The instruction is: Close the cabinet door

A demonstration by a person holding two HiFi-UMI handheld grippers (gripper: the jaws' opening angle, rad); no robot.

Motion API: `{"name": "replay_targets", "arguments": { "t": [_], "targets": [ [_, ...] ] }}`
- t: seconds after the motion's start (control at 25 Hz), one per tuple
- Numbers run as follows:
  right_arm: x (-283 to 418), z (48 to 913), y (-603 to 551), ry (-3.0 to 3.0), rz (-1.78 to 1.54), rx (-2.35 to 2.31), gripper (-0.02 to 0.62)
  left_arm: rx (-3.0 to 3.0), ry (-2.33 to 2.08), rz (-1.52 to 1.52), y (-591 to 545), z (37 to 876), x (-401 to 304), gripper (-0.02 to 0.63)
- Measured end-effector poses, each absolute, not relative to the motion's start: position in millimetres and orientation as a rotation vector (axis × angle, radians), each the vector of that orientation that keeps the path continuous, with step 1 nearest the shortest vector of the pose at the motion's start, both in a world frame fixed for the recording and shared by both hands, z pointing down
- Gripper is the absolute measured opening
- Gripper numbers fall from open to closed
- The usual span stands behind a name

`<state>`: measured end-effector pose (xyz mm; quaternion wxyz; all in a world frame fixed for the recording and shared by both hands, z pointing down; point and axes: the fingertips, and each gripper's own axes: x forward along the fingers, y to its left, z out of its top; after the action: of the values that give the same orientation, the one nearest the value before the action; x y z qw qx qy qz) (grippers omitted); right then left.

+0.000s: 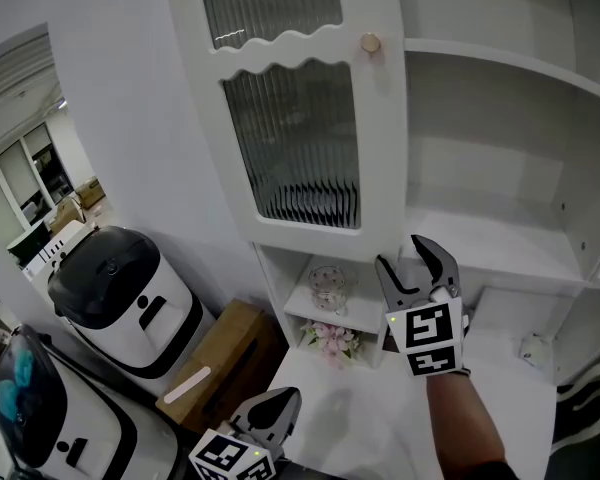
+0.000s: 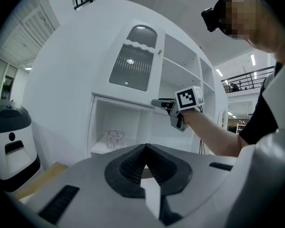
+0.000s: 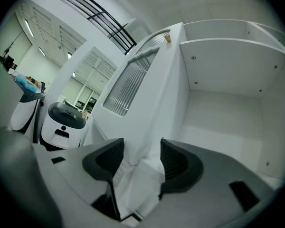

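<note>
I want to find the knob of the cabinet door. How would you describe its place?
Look at the tall white cabinet with open shelves. Its door, swung open at the left, has ribbed glass in a wavy frame. The knob sits on the frame right of the glass: small, round and tan, the only part not white.

The door point(image 1: 290, 108) is hanging open left of the shelves point(image 1: 500, 148); a jar point(image 1: 327, 286) is sitting in the nook point(image 1: 274, 280) beneath it, a box point(image 1: 220, 353) lying further left.

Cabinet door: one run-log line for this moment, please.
cabinet door open | right gripper jaws apart astride its lower edge | left gripper shut, low, empty
</note>
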<state>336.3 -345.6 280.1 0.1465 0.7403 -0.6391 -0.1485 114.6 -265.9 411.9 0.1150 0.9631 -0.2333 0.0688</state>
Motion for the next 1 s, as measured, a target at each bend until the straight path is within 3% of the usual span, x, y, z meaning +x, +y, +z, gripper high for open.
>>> {"name": "replay_targets", "arguments": {
  "t": [0.4,0.6,0.84,1.0],
  "targets": [
    [341,281,-338,-1.962,-0.445,2.137,0.213,2.758,-0.850,0.192,-241,421,112,0.005],
    [343,279,-303,-2.135,-0.385,2.292,0.037,2.737,-0.922,0.155,-231,416,89,0.005],
    [302,303,-265,-2.605,0.121,2.168,0.021,2.751,-0.937,0.114,-211,404,61,0.005],
    [265,329,-236,-2.611,0.213,2.093,0.015,2.756,-0.911,0.108,-193,402,41,0.005]
  ]
}}
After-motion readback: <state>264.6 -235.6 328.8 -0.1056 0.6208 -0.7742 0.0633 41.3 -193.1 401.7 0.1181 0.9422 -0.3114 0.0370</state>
